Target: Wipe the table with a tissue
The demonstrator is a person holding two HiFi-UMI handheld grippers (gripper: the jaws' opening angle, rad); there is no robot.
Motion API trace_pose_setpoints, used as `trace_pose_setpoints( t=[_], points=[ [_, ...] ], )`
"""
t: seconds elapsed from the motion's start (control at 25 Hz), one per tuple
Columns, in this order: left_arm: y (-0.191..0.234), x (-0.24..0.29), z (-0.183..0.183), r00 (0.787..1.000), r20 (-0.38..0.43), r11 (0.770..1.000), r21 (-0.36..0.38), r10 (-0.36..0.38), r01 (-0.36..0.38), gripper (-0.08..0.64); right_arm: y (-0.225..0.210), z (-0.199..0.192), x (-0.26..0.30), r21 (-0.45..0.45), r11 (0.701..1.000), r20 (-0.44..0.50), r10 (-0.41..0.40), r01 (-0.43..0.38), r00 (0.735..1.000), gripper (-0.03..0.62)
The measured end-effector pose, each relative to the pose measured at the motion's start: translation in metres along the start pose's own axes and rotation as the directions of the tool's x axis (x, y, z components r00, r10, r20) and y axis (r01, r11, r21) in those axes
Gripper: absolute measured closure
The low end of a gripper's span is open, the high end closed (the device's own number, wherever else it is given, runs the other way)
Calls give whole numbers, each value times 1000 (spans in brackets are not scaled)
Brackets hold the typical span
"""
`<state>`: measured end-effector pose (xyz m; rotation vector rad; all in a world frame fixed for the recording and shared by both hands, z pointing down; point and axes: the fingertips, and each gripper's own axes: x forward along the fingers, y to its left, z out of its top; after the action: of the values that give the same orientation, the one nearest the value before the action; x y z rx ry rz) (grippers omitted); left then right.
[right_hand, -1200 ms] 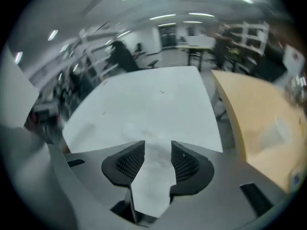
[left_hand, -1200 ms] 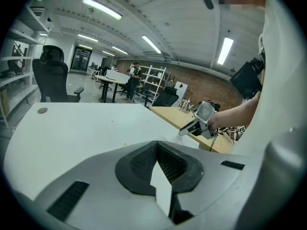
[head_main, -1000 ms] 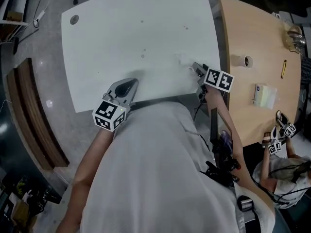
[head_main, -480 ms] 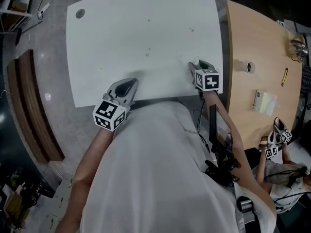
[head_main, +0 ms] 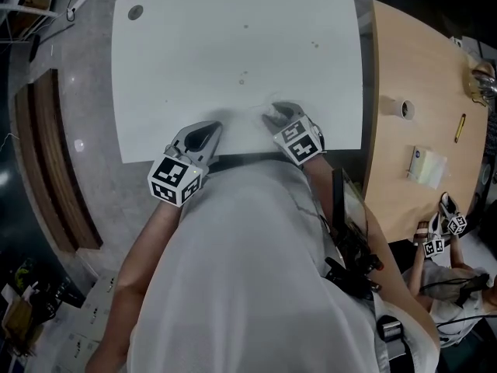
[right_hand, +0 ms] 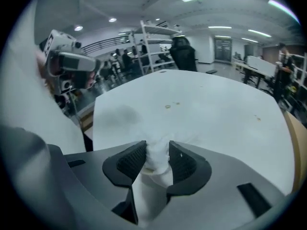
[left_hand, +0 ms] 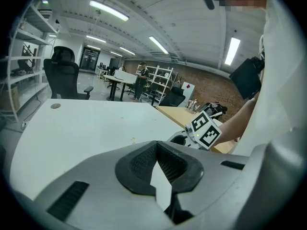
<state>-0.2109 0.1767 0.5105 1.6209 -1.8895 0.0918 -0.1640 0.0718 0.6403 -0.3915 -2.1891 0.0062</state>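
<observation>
A white table (head_main: pixel 233 45) carries a few small crumbs (head_main: pixel 241 78) near its middle. My right gripper (head_main: pixel 273 113) is low over the table's near edge. In the right gripper view its jaws (right_hand: pixel 157 150) have just been closing and now pinch a crumpled white tissue (right_hand: pixel 156 161), which hangs down onto the tabletop (right_hand: pixel 216 114). My left gripper (head_main: pixel 203 130) rests at the near edge, left of the right one. Its jaws (left_hand: pixel 157 145) meet at the tips with nothing between them. From the left gripper view, the right gripper's marker cube (left_hand: pixel 205 129) shows close by.
A wooden table (head_main: pixel 411 61) adjoins on the right, holding a tape roll (head_main: pixel 402 109), a yellow pen (head_main: pixel 461 127) and a small packet (head_main: pixel 425 164). Another person's grippers (head_main: pixel 443 224) are at the lower right. A dark grommet (head_main: pixel 136 12) marks the far left corner.
My right gripper has slid left along the near edge and rolled over, and the tissue that lay on the table is now between its jaws. The left gripper has stayed put.
</observation>
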Motion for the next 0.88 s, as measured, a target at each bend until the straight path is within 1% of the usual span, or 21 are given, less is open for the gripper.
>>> trace_pose_setpoints(
  t=[0.08, 0.12, 0.2, 0.24, 0.28, 0.32, 0.4, 0.48, 0.52, 0.56, 0.6, 0.64, 0.68, 0.76, 0.8, 0.84, 0.88],
  points=[
    [0, 0, 0, 1000, 1, 1000, 1, 5, -5, 554, 29, 3, 7, -108, 991, -20, 78, -80, 997, 437],
    [0, 0, 1, 1000, 2, 1000, 1, 5, -5, 554, 40, 2, 7, -160, 980, -35, 115, -119, 993, 439],
    [-2, 0, 2, 1000, 2, 1000, 0, 7, -7, 554, 52, -6, 3, -252, 948, -72, 180, -193, 981, 439],
    [-2, 1, 2, 1000, 3, 1000, -1, 7, -7, 554, 52, -12, -2, -282, 934, -91, 200, -218, 976, 439],
    [-3, 2, 4, 1000, 5, 1000, -1, 8, -8, 554, 47, -18, -7, -294, 928, -105, 205, -227, 973, 438],
    [-3, 2, 5, 1000, 8, 1000, -1, 7, -7, 554, 37, -24, -13, -285, 933, -111, 195, -219, 975, 437],
    [-4, 5, 7, 1000, 13, 1000, 0, 7, -7, 554, 2, -38, -26, -219, 963, -95, 136, -154, 986, 437],
    [-5, 7, 8, 1000, 13, 1000, 2, 9, -9, 554, -44, -49, -41, -116, 992, -56, 37, -43, 998, 437],
    [-6, 9, 8, 1000, 12, 1000, 2, 10, -10, 554, -69, -53, -49, -54, 998, -34, -25, 23, 999, 437],
    [-7, 11, 8, 1000, 11, 1000, 2, 11, -11, 554, -94, -58, -58, 11, 996, -18, -91, 91, 996, 437],
    [-8, 13, 9, 1000, 11, 1000, 3, 12, -12, 554, -117, -63, -68, 78, 984, -8, -158, 158, 987, 437],
    [-10, 15, 10, 1000, 12, 1000, 4, 12, -12, 554, -139, -66, -79, 149, 965, 4, -221, 218, 975, 437],
    [-11, 17, 11, 1000, 15, 1000, 5, 13, -13, 554, -158, -67, -90, 227, 937, 24, -277, 265, 961, 437],
    [-13, 21, 15, 1000, 20, 1000, 7, 15, -16, 554, -191, -66, -110, 376, 870, 65, -368, 319, 927, 437],
    [-14, 23, 17, 1000, 23, 1000, 7, 18, -18, 554, -203, -66, -117, 423, 842, 70, -399, 335, 914, 437],
    [-15, 25, 18, 1000, 24, 1000, 7, 20, -20, 554, -212, -67, -120, 445, 825, 65, -419, 349, 906, 437],
    [-16, 25, 19, 999, 24, 1000, 8, 24, -24, 554, -218, -67, -120, 450, 817, 55, -429, 361, 902, 437]
  ],
)
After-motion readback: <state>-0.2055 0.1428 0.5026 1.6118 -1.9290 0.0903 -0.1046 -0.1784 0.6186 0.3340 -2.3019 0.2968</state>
